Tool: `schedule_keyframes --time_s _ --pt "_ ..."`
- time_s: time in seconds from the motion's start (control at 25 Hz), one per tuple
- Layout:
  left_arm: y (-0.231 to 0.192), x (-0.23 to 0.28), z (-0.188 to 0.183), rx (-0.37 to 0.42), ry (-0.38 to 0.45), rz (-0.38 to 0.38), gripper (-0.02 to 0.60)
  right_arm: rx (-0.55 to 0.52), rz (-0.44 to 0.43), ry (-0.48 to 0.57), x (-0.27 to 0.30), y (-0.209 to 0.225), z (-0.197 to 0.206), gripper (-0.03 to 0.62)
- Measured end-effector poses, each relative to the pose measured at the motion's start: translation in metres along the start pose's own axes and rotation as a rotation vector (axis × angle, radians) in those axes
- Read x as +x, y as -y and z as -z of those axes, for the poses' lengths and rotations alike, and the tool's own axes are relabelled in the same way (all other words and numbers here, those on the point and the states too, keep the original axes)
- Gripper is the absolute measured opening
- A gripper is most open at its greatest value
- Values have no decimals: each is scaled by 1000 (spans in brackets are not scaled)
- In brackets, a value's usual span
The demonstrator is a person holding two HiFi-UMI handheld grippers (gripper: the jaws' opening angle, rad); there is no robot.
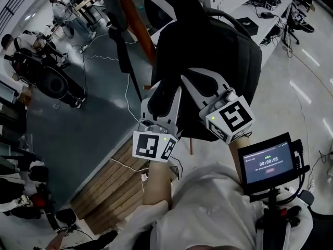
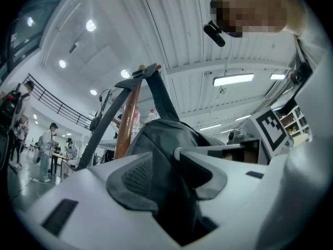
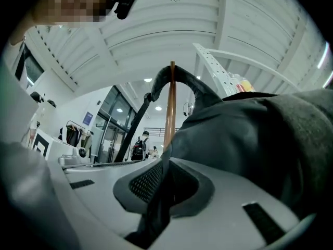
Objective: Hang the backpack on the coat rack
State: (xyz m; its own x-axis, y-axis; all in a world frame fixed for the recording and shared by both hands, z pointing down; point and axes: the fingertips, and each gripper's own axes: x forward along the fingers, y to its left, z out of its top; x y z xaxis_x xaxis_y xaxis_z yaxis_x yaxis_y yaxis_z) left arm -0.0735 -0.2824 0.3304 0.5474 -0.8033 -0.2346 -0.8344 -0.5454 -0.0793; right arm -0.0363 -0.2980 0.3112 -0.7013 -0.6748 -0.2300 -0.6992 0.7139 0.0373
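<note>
A black backpack (image 1: 218,51) is held up against the orange-brown pole of the coat rack (image 1: 138,25). My left gripper (image 1: 164,95) is shut on dark fabric at the backpack's lower left edge. My right gripper (image 1: 205,85) is shut on fabric beside it. In the left gripper view the gripper (image 2: 166,165) pinches the backpack (image 2: 161,139), and a strap (image 2: 148,74) lies over the top of the pole (image 2: 126,124). The right gripper view shows that gripper (image 3: 165,178) clamped on the backpack (image 3: 250,139), with the handle loop (image 3: 179,79) draped over the pole's tip (image 3: 170,108).
A small monitor on a rig (image 1: 268,163) stands at the lower right. Wooden boards (image 1: 112,178) lie on the floor below the rack. White benches with gear (image 1: 250,4) run along the upper right. People and equipment (image 1: 47,77) are at the left, with cables across the floor.
</note>
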Motion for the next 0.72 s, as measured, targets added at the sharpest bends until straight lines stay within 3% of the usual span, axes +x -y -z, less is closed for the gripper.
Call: schedule_keyframes --time_s 0.2,0.72 --pt "1 3 -6 -7 23 11 169 -13 -8 -8 3 -1 -2 48" --pt "1 7 5 -3 -31 19 140 -25 -3 -3 5 2 -3 48"
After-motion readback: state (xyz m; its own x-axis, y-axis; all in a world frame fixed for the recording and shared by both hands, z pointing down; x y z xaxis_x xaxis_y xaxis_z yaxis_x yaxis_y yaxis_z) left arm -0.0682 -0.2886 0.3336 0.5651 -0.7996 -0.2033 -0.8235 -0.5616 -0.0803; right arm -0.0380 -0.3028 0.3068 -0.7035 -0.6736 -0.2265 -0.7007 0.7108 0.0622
